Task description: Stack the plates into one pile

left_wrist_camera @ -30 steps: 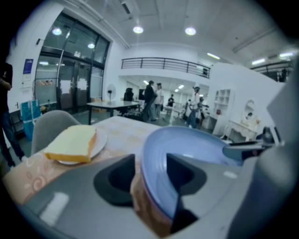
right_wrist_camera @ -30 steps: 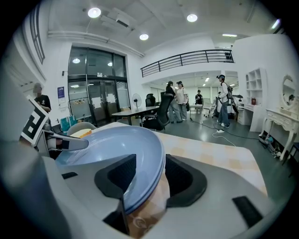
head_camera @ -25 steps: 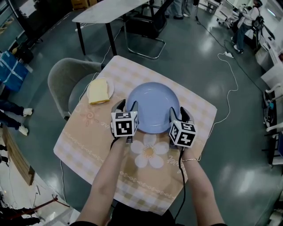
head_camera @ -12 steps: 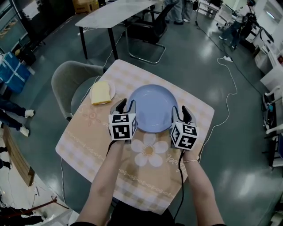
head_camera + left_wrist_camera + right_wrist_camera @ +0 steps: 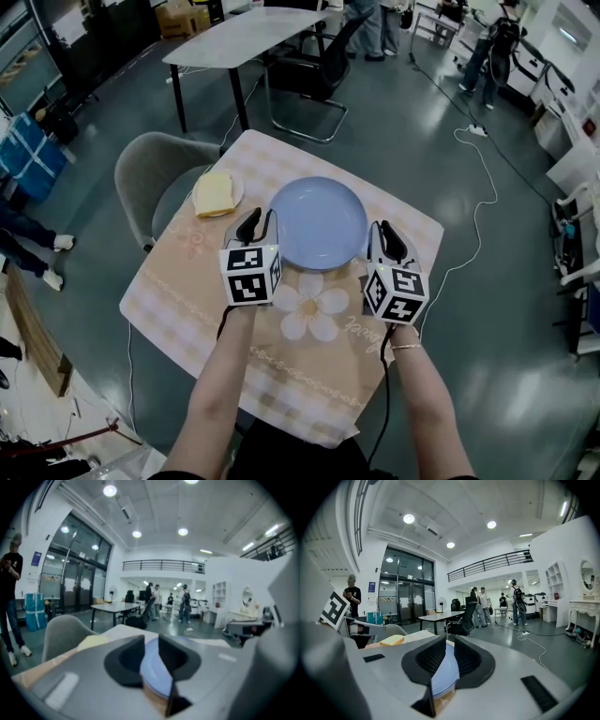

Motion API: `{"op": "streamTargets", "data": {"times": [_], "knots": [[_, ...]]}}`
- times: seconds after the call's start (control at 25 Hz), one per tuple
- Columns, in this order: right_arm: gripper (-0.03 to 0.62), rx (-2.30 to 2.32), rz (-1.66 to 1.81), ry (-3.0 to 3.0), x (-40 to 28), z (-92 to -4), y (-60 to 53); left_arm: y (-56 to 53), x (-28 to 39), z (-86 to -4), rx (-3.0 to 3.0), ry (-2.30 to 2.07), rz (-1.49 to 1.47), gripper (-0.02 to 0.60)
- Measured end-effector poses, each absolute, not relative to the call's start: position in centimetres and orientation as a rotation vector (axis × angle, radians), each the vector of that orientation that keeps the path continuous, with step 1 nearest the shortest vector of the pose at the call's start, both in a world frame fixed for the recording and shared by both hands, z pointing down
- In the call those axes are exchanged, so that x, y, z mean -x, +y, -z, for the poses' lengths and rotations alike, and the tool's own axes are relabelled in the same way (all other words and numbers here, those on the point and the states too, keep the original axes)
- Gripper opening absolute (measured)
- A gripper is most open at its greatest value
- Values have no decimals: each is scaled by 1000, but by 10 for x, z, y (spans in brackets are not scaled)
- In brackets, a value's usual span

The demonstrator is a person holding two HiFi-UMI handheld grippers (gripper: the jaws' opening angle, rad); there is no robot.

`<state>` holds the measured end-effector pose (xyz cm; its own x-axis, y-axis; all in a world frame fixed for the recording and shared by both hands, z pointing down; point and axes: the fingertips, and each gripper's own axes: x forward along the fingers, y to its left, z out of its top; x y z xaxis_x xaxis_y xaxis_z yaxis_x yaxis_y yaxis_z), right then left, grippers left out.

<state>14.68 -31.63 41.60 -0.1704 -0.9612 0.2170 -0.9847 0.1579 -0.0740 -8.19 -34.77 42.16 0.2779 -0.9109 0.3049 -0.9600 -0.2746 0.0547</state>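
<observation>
A round pale-blue plate (image 5: pixel 319 220) lies on a table under a peach checked cloth with a daisy print (image 5: pixel 187 291). The left gripper (image 5: pixel 258 217) is at this plate's left rim, jaws closing with the rim between them and a gap still showing. The right gripper (image 5: pixel 384 232) is at its right rim, jaws closing, the rim filling their narrow gap. Beyond the plate's left side sits a small white plate (image 5: pixel 235 190) bearing a soft yellow slab (image 5: pixel 214 194).
</observation>
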Motion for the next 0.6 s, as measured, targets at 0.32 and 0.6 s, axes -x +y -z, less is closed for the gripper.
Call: {"op": "streamTargets", "data": {"times": [0.32,0.6], "knots": [[15,-1967,-252,-2384,-146,-381,-273,-307,90,-390,-2344,-1791,-259,60],[7,-1936,-192,-2450,-139,-360,-236,-266,94,-373,-2356,-1824,-228,31]]}}
